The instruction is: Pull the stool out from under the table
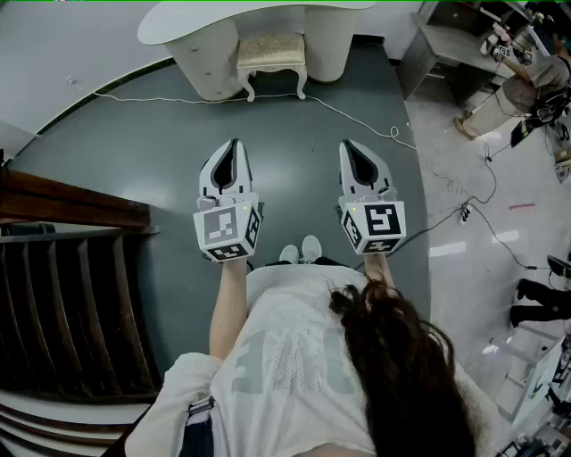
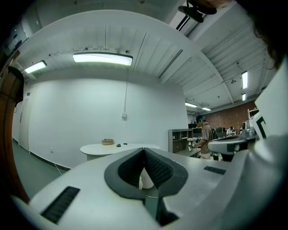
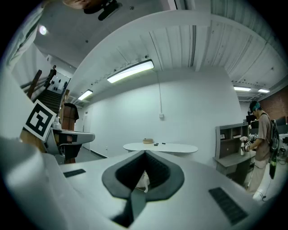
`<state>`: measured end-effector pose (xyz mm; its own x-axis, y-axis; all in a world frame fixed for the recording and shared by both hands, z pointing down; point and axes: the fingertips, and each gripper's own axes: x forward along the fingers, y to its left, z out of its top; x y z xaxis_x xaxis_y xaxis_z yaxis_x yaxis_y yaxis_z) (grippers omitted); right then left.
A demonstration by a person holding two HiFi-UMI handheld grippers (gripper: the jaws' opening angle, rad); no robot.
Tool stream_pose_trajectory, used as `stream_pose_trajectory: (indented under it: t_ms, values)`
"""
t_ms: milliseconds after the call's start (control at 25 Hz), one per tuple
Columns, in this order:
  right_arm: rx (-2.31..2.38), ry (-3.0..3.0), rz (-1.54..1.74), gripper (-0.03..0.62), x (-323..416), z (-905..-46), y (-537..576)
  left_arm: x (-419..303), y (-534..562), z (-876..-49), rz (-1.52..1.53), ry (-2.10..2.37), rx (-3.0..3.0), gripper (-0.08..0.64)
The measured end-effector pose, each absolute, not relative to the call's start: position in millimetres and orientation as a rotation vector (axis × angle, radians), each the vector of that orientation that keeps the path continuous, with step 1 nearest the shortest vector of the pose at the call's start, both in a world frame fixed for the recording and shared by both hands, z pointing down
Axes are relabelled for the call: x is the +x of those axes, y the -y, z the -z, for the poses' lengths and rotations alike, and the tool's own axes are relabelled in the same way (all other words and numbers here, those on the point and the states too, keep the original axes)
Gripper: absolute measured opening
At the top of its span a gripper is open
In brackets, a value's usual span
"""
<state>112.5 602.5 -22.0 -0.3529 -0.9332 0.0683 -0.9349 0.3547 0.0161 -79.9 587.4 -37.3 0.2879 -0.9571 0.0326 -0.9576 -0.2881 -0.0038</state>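
A cream stool (image 1: 270,55) with curved legs stands tucked between the two pedestals of a white oval table (image 1: 205,20) at the far end of the grey floor. Both grippers are held level in front of me, well short of the stool. My left gripper (image 1: 235,142) is shut with nothing in it, and my right gripper (image 1: 346,144) is shut and empty too. In the left gripper view the table (image 2: 119,147) lies straight ahead beyond the closed jaw tips. The right gripper view shows the same table (image 3: 162,147), with small items on top.
A dark wooden staircase (image 1: 62,294) fills the left side. A white cable (image 1: 357,116) runs across the floor in front of the table to a power strip (image 1: 464,212). A grey shelf unit (image 1: 446,45) and a person (image 1: 526,85) are at the right.
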Motion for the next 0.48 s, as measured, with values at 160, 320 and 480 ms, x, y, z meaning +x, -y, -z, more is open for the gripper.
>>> stream_pose_trajectory:
  t_ms: [160,320,480]
  values:
    - [1.723,2.54,-0.055,0.029,114.2,17.0,-605.7,-71.5,-589.9,39.4,-0.023,1.848,2.514,0.028]
    - [1.71,2.551,-0.075,0.029,120.6,14.9,-603.3,-64.6,-590.6,43.6,-0.017,1.845,2.53,0.028]
    - [1.674,2.607,-0.073,0.029,123.2,17.8,-596.4,-66.6,-580.6,45.2,0.013,1.87,2.504,0.028]
